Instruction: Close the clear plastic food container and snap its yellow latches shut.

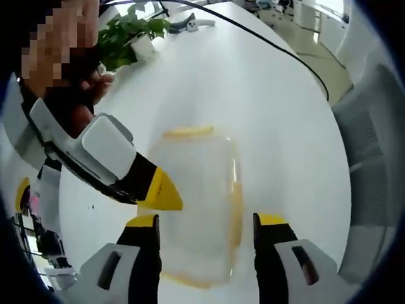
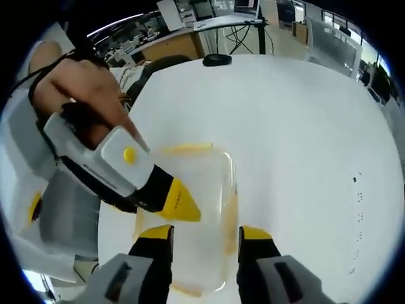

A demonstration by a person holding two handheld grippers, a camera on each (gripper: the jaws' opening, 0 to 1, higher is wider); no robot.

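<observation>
Here the clear plastic food container point(image 1: 199, 212) is lying on the white table point(image 1: 278, 114), lid down, yellow latches point(image 1: 188, 132) showing at its edges. The left gripper point(image 1: 207, 229) is reaching forward with jaws spread wide on either side of the container, gripping nothing. The right gripper point(image 2: 204, 239) is likewise straddling it, jaws parted. Each view is showing the other gripper angling in from the left, its yellow tip touching the lid. No legible writing

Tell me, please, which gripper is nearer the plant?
Right, it seems. The right gripper is at the container's edge on the side towards the plant; the left gripper straddles the container's near end, farther off.
</observation>
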